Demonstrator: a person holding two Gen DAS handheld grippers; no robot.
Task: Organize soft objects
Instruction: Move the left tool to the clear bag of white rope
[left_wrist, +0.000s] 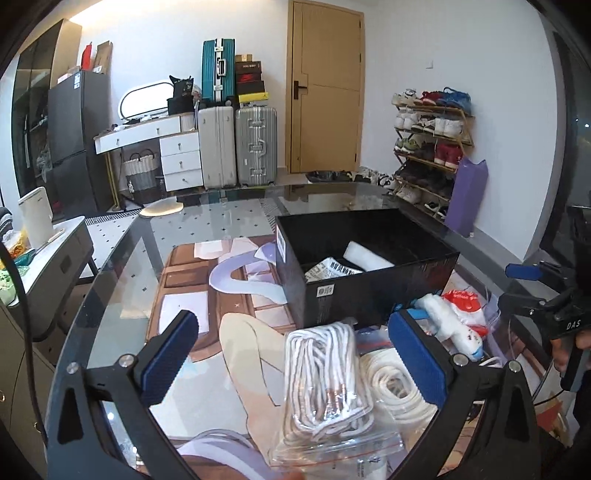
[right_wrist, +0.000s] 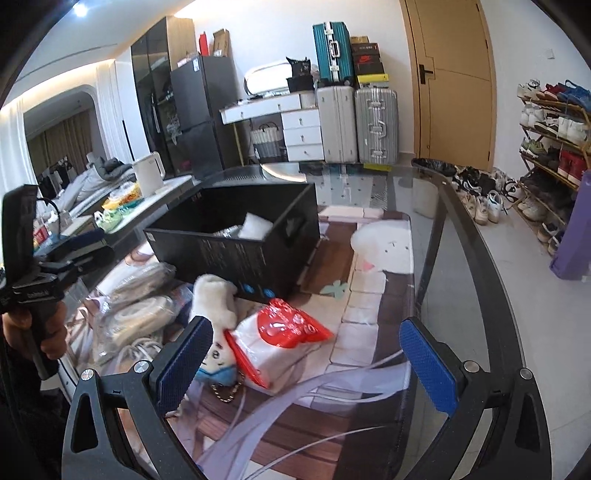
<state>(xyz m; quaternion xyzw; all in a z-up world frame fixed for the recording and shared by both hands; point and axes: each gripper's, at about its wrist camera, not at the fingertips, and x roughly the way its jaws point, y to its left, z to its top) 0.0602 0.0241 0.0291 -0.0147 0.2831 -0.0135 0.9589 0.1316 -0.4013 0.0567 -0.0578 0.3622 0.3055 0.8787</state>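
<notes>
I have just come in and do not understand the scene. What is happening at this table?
A person holds a gripper in each hand above a glass table, sorting soft things into an open black box. Both are open and hold nothing. The left gripper hovers over a clear bag of white cord. The right gripper points at a red and white packet beside a white plush toy. The box already holds a few items; the rest lie in front of it.

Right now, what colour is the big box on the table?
Black box, best seen in the left wrist view.
</notes>
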